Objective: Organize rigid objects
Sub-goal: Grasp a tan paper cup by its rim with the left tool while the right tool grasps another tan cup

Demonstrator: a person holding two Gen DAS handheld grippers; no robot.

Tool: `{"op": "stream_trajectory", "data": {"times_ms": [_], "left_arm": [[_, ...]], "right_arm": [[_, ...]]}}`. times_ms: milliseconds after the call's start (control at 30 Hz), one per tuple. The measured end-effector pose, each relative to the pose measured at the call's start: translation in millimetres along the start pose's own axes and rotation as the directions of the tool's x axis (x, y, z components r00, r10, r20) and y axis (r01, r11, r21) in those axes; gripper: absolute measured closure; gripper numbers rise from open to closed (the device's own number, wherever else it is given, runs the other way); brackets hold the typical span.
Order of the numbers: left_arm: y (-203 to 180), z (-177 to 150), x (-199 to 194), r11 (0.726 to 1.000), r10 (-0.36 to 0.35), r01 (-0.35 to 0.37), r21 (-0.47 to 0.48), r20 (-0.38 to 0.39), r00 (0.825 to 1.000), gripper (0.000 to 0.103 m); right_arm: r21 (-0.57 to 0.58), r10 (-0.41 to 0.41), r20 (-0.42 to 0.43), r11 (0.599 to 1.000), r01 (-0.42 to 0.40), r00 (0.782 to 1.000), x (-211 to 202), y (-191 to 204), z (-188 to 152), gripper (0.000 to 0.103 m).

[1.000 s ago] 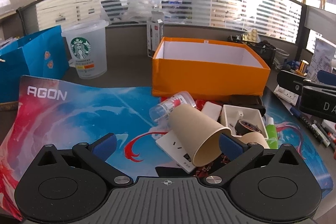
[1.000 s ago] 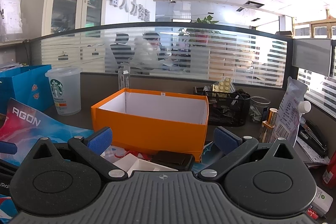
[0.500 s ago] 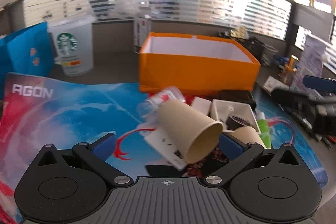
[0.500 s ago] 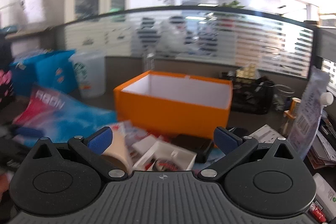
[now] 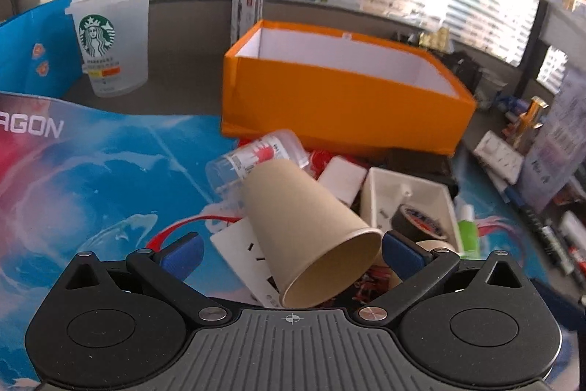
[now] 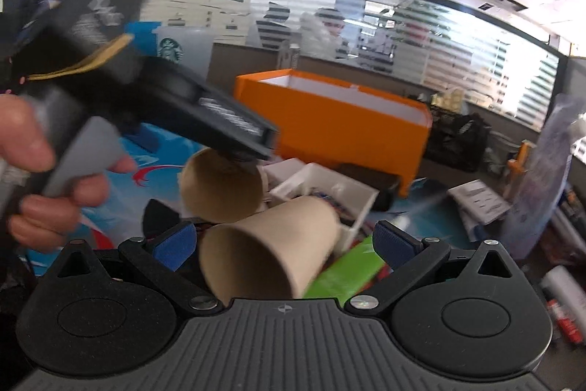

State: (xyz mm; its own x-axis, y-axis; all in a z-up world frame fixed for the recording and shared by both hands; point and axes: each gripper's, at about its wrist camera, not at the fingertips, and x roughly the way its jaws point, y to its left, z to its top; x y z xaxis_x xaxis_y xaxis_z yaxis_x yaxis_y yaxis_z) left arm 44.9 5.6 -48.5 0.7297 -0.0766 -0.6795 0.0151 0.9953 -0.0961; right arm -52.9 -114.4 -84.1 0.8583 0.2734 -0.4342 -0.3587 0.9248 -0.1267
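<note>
Both grippers spread wide, holding nothing. Left gripper (image 5: pixel 291 250) straddling a tipped paper cup (image 5: pixel 307 233) — mouth toward the camera, axis along the fingers; right gripper (image 6: pixel 284 244) likewise framing a second cup (image 6: pixel 263 244), orange box (image 5: pixel 344 98) beyond.

Left tongs (image 5: pixel 291 253): black ribbed housing, two round black discs, silver screws, black linkage arms, blue pads (image 5: pixel 182 254), white crosshair mark at centre. Right tongs (image 6: pixel 282 246) had the same build. Bare-skinned hand (image 6: pixel 44 167) wrapped a grey-and-black handle, yellow trim behind it.
</note>
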Motion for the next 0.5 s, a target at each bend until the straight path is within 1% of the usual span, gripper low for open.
{"op": "stream_trajectory", "data": {"times_ms": [67,200,267,333,467,500], "left_arm": [[-1.7,-1.8,7.2,1.0,0.008,-0.008,0.003,-0.015,1.0,0.0],[-1.0,-2.6,22.4,1.0,0.024,-0.025,-0.001,-0.035,0.999,0.0],[0.9,-0.9,29.2,1.0,0.006,-0.007,-0.007,-0.055,0.998,0.0],[-0.4,0.9,36.5,1.0,-0.003,0.004,0.006,-0.08,0.997,0.0],[-3.8,4.5,45.2,1.0,0.019,-0.018,0.016,-0.076,0.997,0.0],[-3.9,5.3,47.2,1.0,0.018,-0.018,0.01,-0.078,0.997,0.0]], "right_arm": [[0.006,0.003,-0.01,1.0,-0.003,1.0,9.5,3.7,-2.2,0.0],[0.005,-0.022,-0.022,1.0,0.022,1.0,27.6,5.1,-7.2,0.0],[0.014,-0.016,-0.029,1.0,0.016,0.999,33.6,2.0,-9.2,0.0],[0.035,-0.005,-0.035,0.999,0.007,0.999,36.5,-2.3,-11.5,0.0],[0.04,0.001,-0.039,0.999,0.0,0.999,36.3,-3.3,-16.3,0.004],[0.041,0.005,-0.037,0.999,-0.003,0.999,36.1,-3.5,-17.2,0.006]]}}
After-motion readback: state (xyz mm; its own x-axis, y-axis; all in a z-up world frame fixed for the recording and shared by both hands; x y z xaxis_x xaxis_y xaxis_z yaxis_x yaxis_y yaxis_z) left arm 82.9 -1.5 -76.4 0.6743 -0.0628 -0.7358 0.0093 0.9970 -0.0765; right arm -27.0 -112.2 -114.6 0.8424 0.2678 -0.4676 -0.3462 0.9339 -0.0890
